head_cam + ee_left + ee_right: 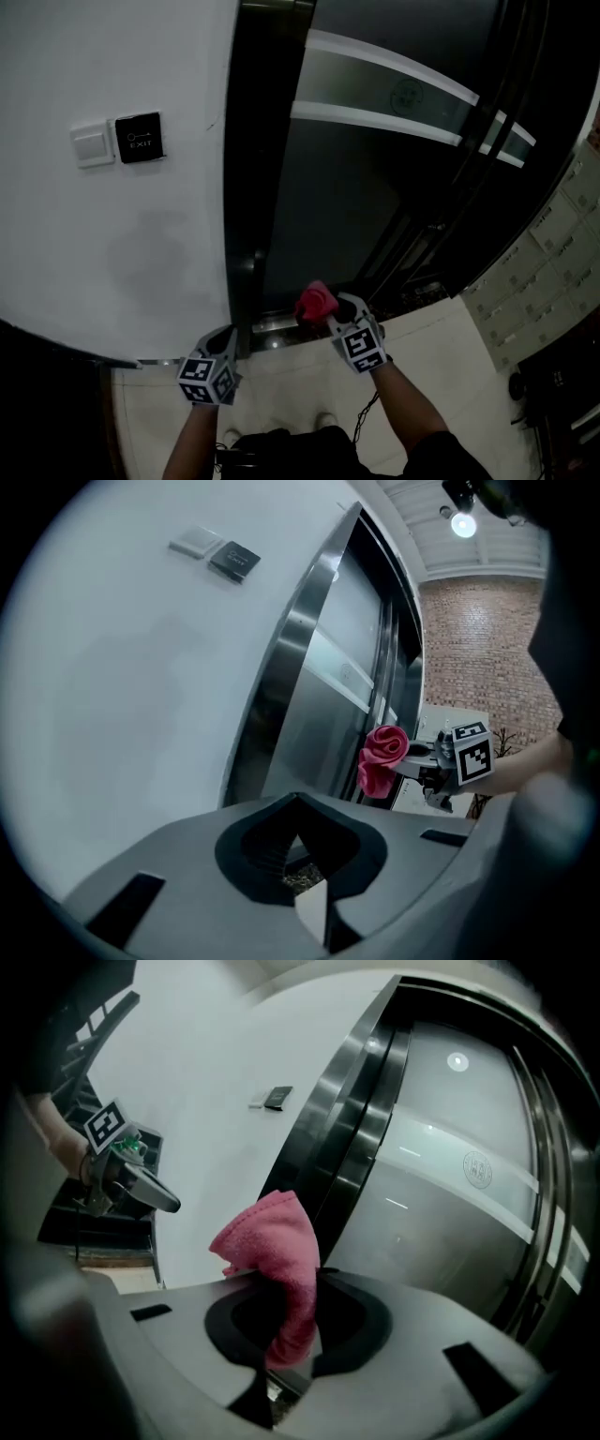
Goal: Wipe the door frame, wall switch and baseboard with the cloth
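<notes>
Pink cloth [314,302] sits clamped in the right gripper [330,315] near the door frame [246,187]; the left gripper [228,349] is closed and empty. Likely next: press and wipe.

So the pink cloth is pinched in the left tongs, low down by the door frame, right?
Not quite: the pink cloth is pinched in the right tongs, as the right gripper view shows. The left tongs hold nothing. The rest stands: it is low down by the door frame.
</notes>
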Motion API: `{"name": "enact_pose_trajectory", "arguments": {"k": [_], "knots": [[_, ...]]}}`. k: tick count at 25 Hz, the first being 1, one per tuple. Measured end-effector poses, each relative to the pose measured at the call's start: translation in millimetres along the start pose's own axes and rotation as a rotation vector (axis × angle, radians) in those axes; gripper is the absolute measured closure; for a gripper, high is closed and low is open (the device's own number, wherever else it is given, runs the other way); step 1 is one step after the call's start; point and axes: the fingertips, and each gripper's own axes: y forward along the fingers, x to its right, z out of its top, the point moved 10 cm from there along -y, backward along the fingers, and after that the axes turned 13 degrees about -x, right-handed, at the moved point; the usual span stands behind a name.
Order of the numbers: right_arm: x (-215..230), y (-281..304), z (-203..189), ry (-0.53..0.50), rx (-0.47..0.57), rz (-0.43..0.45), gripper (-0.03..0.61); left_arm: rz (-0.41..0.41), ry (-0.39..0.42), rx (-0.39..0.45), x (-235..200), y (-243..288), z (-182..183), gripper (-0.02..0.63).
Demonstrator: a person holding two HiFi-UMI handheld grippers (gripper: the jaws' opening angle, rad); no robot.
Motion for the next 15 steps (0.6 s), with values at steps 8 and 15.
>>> {"name": "enact_pose_trajectory", "arguments": {"k": [8,15], "knots": [[110,-3,-15,-0.259,0.319,0.162,0.517,0.227,0.007,0.001,91,79,-13,0.621],[179,26,50,-0.540,0.564,0.288,0.517,0.391,-0.047,0.074,142,96,19,0.621]]}}
